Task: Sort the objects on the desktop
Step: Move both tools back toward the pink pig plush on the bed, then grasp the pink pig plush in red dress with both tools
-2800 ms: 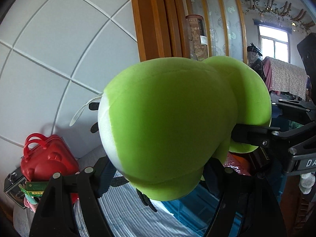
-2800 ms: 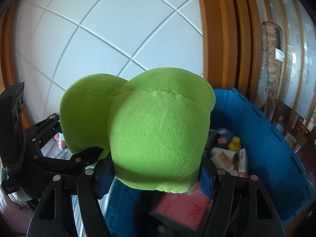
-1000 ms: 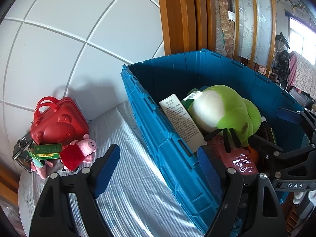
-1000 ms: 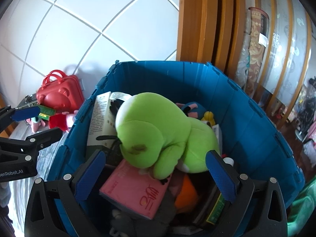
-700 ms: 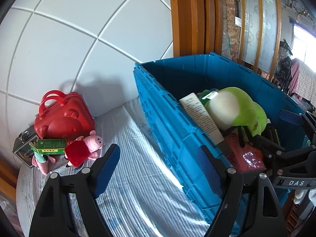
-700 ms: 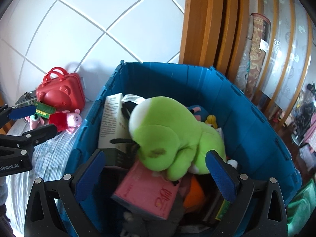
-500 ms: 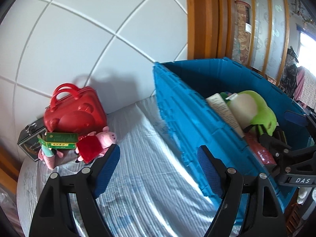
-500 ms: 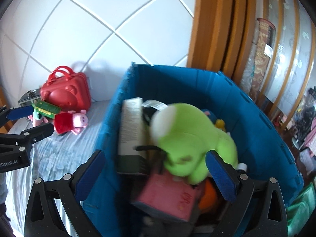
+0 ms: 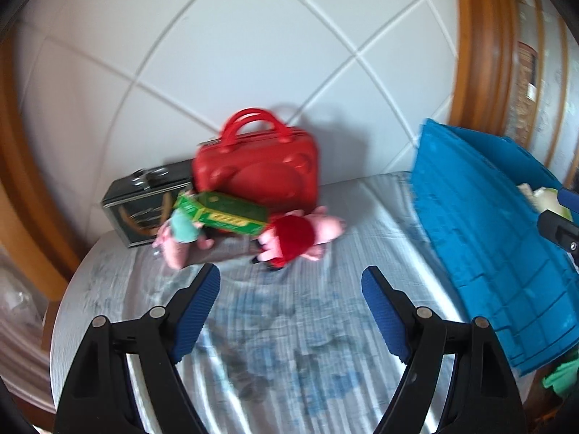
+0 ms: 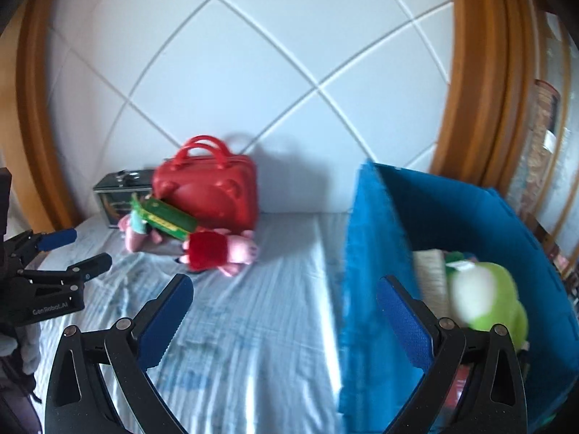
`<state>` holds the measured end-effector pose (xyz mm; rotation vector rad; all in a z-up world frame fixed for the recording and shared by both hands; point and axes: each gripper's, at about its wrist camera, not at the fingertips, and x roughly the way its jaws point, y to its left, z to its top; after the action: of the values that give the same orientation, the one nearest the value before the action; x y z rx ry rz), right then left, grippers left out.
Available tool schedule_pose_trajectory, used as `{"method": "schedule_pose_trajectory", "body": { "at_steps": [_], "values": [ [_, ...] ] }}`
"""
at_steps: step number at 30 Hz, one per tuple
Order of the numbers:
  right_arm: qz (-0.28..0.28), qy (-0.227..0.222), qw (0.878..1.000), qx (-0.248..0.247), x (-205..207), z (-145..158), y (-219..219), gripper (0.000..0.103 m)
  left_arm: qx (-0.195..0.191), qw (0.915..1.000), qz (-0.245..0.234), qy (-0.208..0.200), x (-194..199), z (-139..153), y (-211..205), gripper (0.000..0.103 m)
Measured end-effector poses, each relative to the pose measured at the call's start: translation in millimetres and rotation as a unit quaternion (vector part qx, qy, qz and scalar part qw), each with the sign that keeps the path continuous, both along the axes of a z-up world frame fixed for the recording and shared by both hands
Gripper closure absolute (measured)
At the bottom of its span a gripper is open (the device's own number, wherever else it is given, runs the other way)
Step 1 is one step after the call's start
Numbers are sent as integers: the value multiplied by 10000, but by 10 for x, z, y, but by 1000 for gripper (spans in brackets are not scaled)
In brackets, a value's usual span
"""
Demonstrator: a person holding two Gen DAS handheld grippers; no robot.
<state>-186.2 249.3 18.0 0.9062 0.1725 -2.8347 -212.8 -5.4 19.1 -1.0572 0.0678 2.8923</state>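
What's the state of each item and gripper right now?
left gripper: open, empty.
right gripper: open, empty.
green plush: lying inside the bin.
blue bin: open-topped, partly filled.
red case: closed, upright against the wall.
green box: tilted, propped on the pile.
pig plush: lying on the cloth.

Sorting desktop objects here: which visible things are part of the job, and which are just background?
Part of the job:
blue crate
green plush, in the crate
pig plush in red dress
green box
red case
dark tin
smaller pink plush

Background:
striped cloth
white quilted wall panel
wooden frame
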Motion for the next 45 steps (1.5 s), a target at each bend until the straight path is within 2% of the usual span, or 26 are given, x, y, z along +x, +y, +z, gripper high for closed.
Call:
{"method": "schedule_pose_trajectory", "body": {
  "at_steps": [8,11,16,24,31,35,39,40,41,45],
  "values": [
    [325,-466,9984,20,-489,-403,-694,0,-94,9948,946,-354,-67,-461,-1159,22],
    [362,-670,9971,25,-718,-602,-841,0,-35,9915,1207,-481,-161,-627,-1426,22],
    [335,-1032,9941,53,-1160,-960,-946,0,166,9895,1291,-635,-427,-902,-1549,22],
    [82,-1513,9885,2,-2041,-1568,-829,0,358,9913,922,-864,-1250,-1371,-1169,22],
    [-110,-1792,9837,-43,-2615,-2093,-624,0,367,9944,188,-971,-2078,-1814,-389,22],
    [-29,-1771,9833,-412,-2840,-2274,-476,0,401,9928,-40,-1130,-2457,-2083,-26,22],
    [140,-1871,9793,-758,-3123,-2465,-455,0,116,9914,15,-1304,-2779,-2378,140,22],
    [162,-1932,9782,-746,-3200,-2527,-484,0,172,9911,-20,-1319,-2828,-2427,141,14],
    [205,-1996,9771,-709,-3273,-2595,-522,0,193,9913,-10,-1304,-2866,-2458,137,2],
    [265,-2064,9765,-553,-3465,-2808,-652,0,221,9921,-171,-1226,-2958,-2537,162,0]
  ]
}}
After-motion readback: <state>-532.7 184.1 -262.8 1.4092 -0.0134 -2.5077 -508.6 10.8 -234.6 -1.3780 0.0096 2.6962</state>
